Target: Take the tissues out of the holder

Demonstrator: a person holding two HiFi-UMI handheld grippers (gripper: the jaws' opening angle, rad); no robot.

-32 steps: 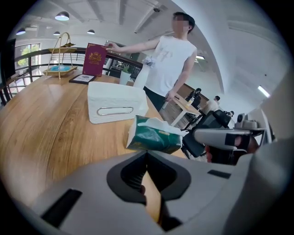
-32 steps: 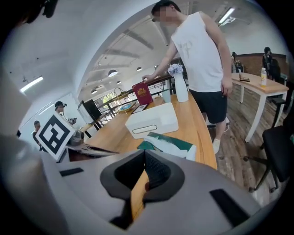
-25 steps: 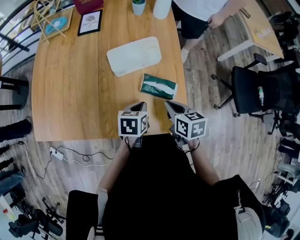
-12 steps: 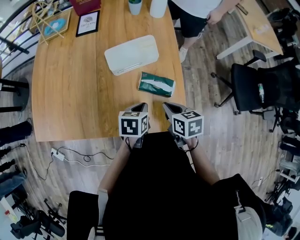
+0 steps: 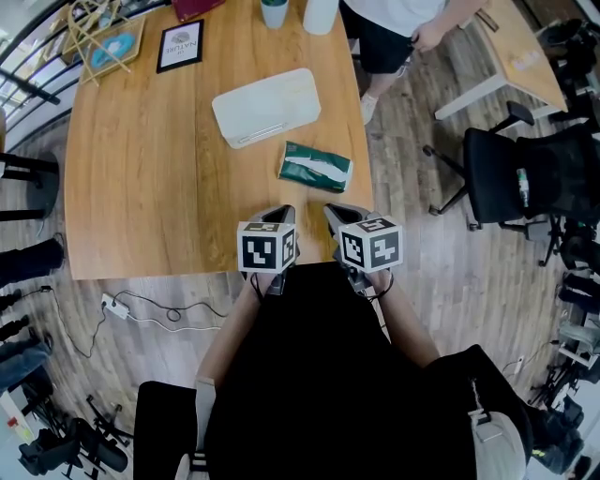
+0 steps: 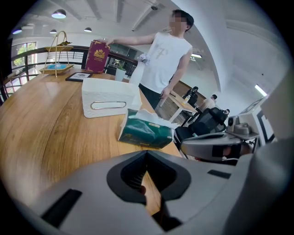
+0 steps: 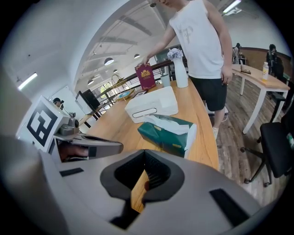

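Observation:
The white tissue holder [image 5: 265, 106] lies on the wooden table [image 5: 141, 187], its slot side showing in the left gripper view [image 6: 108, 96] and the right gripper view [image 7: 154, 104]. A green tissue pack [image 5: 316, 167] lies just in front of it, outside the holder, with white tissue showing at its top [image 6: 146, 131] [image 7: 167, 133]. Both grippers hover side by side over the table's near edge, short of the pack. My left gripper [image 5: 274, 214] [image 6: 147, 156] is shut and holds nothing. My right gripper [image 5: 339, 214] [image 7: 145, 156] is likewise shut and holds nothing.
A person in a white shirt [image 5: 403, 19] stands at the table's far right corner with a hand on a red book [image 6: 98, 56]. A framed picture [image 5: 180, 45] and a white vase [image 5: 321, 14] stand at the far end. A black office chair [image 5: 525, 178] is to the right.
The right gripper has drifted slightly left toward the left one. The holder and the tissue pack have not moved on the table.

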